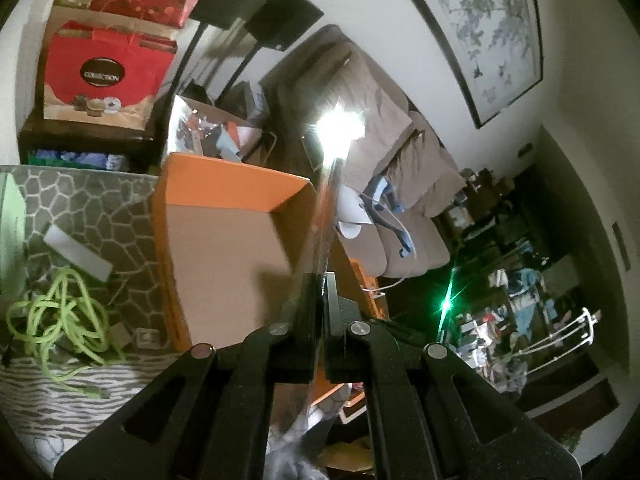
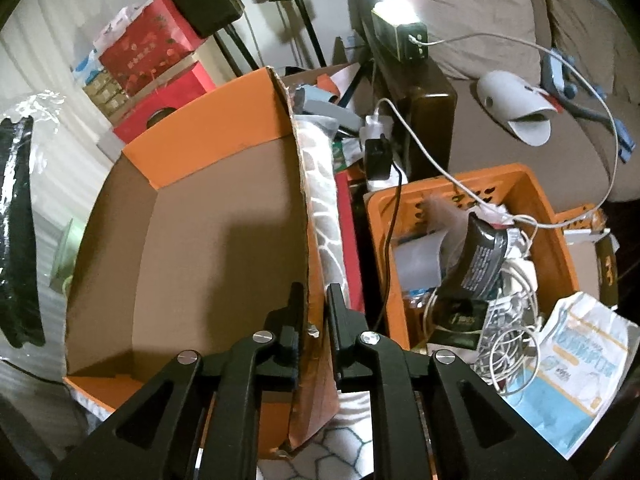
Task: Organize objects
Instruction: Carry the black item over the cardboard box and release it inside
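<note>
An open orange cardboard box (image 1: 224,240) lies on a patterned mat, its inside bare; it also shows in the right wrist view (image 2: 208,232). My left gripper (image 1: 320,280) is shut on a thin clear plastic sheet (image 1: 326,200) that stands up over the box's right wall. The same sheet, wrapped around something dark, shows at the left edge of the right wrist view (image 2: 18,208). My right gripper (image 2: 316,300) is shut on the box's right side wall (image 2: 308,240), one finger inside and one outside.
A green cable (image 1: 60,320) and a white strip (image 1: 78,254) lie on the mat left of the box. An orange crate (image 2: 472,264) full of cables and packets stands right of it. A brown sofa (image 2: 520,80), red gift boxes (image 1: 104,72) and speaker stands surround the area.
</note>
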### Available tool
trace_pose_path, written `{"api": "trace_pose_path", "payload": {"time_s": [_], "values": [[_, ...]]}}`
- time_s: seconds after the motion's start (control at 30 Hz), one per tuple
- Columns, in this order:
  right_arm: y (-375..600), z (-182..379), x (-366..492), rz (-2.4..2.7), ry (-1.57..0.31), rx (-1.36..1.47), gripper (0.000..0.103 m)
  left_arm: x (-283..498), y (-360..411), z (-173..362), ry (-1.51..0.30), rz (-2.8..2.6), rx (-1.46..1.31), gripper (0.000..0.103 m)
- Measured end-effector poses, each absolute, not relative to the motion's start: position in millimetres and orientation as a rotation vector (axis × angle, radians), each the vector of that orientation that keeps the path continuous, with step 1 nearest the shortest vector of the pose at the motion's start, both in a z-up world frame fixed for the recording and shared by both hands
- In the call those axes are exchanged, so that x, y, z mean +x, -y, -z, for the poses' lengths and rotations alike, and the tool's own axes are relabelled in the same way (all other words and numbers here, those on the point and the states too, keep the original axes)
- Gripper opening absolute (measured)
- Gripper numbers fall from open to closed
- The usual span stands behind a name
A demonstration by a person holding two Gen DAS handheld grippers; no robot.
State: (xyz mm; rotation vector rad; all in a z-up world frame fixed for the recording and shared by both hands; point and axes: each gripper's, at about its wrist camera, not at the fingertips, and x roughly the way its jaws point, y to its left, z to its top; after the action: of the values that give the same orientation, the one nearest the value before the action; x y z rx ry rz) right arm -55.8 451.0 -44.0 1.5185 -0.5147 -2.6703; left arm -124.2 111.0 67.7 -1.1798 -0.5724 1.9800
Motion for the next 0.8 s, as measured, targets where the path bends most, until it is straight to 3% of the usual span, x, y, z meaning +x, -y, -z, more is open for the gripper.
{"api": "trace_pose_path", "payload": {"time_s": [0.27,0.8], "values": [[-450,43,-55,2.661,0.500,1.514,0.012,-135,-131,-57,0.622,-1.917,-1.235,0.002],[-448,41,-54,2.675,0.491,1.512,0.012,-155,-152,33,0.815,-1.814,-1.388,0.002]]}}
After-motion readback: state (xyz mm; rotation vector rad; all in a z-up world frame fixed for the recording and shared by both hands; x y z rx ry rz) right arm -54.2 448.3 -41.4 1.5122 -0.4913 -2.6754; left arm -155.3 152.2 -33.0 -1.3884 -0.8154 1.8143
